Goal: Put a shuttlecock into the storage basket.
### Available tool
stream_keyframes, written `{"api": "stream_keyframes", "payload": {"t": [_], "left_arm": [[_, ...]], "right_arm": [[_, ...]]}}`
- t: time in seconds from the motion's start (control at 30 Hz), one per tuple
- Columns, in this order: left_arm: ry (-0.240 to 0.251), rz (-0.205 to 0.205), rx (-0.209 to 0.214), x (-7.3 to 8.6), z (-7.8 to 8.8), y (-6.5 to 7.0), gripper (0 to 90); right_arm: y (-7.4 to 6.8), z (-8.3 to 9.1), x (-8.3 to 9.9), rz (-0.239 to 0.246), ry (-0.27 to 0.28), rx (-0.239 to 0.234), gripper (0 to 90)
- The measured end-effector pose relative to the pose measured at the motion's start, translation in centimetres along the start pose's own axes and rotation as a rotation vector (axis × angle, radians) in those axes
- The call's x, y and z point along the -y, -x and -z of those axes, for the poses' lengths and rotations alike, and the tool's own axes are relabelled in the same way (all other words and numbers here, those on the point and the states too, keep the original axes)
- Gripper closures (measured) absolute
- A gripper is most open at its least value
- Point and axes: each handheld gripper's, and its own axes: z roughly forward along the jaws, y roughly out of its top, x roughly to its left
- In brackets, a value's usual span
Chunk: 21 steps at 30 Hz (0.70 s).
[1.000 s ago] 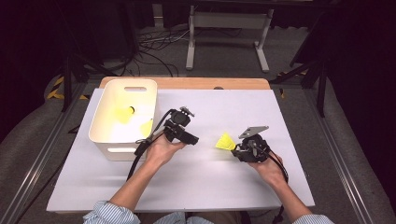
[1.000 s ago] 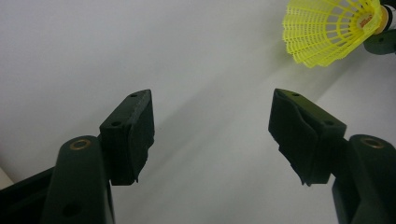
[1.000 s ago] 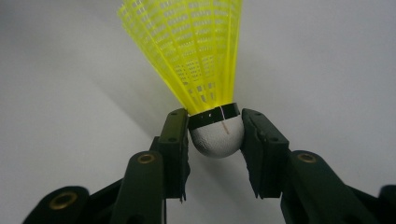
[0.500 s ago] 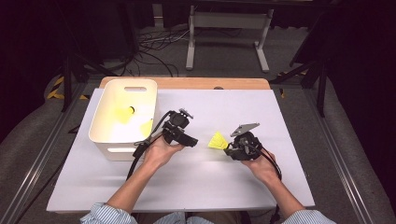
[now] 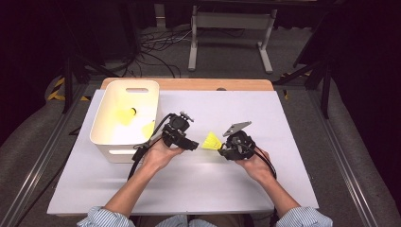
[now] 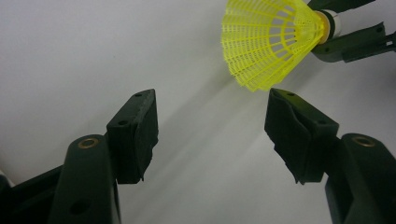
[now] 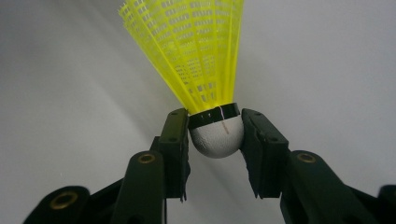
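Observation:
My right gripper [image 5: 221, 148] is shut on the white cork of a yellow shuttlecock [image 5: 211, 141], whose mesh skirt points left toward my left gripper [image 5: 194, 145]. In the right gripper view the pads [image 7: 176, 140] clamp the cork [image 7: 215, 137] from both sides. In the left gripper view my left gripper [image 6: 210, 109] is open. Its jaws have just been closing a little with nothing between them. The shuttlecock's skirt [image 6: 266, 42] hangs just beyond its right fingertip, held by the right gripper [image 6: 334, 23].
A white tub [image 5: 101, 118] stands at the left on the white tabletop [image 5: 283, 123]. Two more yellow shuttlecocks [image 5: 125, 116] [image 5: 148, 128] lie in it. Cables trail from both grippers toward the person.
My right gripper has carried the shuttlecock leftward, closer to the left gripper. The left hand has stayed in place.

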Motion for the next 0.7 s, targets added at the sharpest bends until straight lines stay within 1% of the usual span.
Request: {"api": "stream_keyframes", "payload": {"t": [0.07,0.2,0.3,0.37,0.47,0.57,0.7], "left_arm": [[-0.004,-0.007,0.004,0.0,-0.1,0.0,36.8],[-0.007,-0.023,0.014,0.1,-0.4,0.2,38.9],[-0.008,-0.035,0.031,0.1,-0.7,0.5,41.7],[-0.003,-0.045,0.03,0.1,-0.7,0.5,44.6],[-0.017,-0.054,0.043,0.0,-0.9,0.5,49.5],[-0.018,-0.06,0.044,0.0,-1.0,0.5,55.2],[-0.022,-0.077,0.057,0.0,-0.9,0.6,64.8]], "right_arm": [[-0.1,-0.1,-0.3,-0.004,0.002,0.0,63.2],[-0.4,-0.3,-0.8,0.006,0.007,-0.003,63.2],[-0.6,-0.4,-1.1,0.011,0.007,-0.005,63.2],[-0.8,-0.5,-1.2,0.016,0.006,-0.01,63.2],[-1.1,-0.6,-1.6,0.026,0.004,-0.016,63.3],[-1.2,-0.8,-1.8,0.028,0.002,-0.02,63.3],[-1.4,-1.0,-2.1,0.026,-0.004,-0.021,63.3]]}}
